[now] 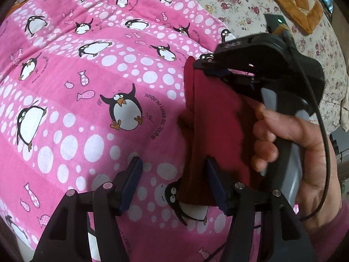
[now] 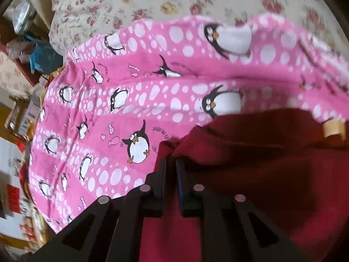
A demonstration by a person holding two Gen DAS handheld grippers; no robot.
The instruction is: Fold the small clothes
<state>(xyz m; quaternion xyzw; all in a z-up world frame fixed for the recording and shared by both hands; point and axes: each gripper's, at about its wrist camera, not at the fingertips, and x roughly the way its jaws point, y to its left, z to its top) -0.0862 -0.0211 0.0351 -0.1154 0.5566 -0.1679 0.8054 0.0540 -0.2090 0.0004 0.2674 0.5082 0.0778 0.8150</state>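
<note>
A dark red garment [image 1: 209, 118] hangs over the pink penguin blanket [image 1: 87, 87]. My right gripper [image 1: 202, 65], held by a hand [image 1: 290, 135], is shut on the garment's top edge. In the right wrist view its jaws [image 2: 171, 163] are pressed together on the edge of the red fabric [image 2: 261, 163], which spreads to the right. My left gripper [image 1: 172, 160] is open low in the left wrist view. The garment's lower left edge hangs between its fingers and against the right pad [image 1: 214, 185]. The left pad [image 1: 132, 181] stands clear of the cloth.
A floral sheet [image 1: 250, 6] lies beyond the pink blanket [image 2: 130, 109]. An orange quilted mat [image 1: 294, 0] is at the far right. Boxes and clutter [image 2: 19, 118] crowd the floor past the blanket's left edge. A black cable [image 1: 322, 131] runs from the right gripper.
</note>
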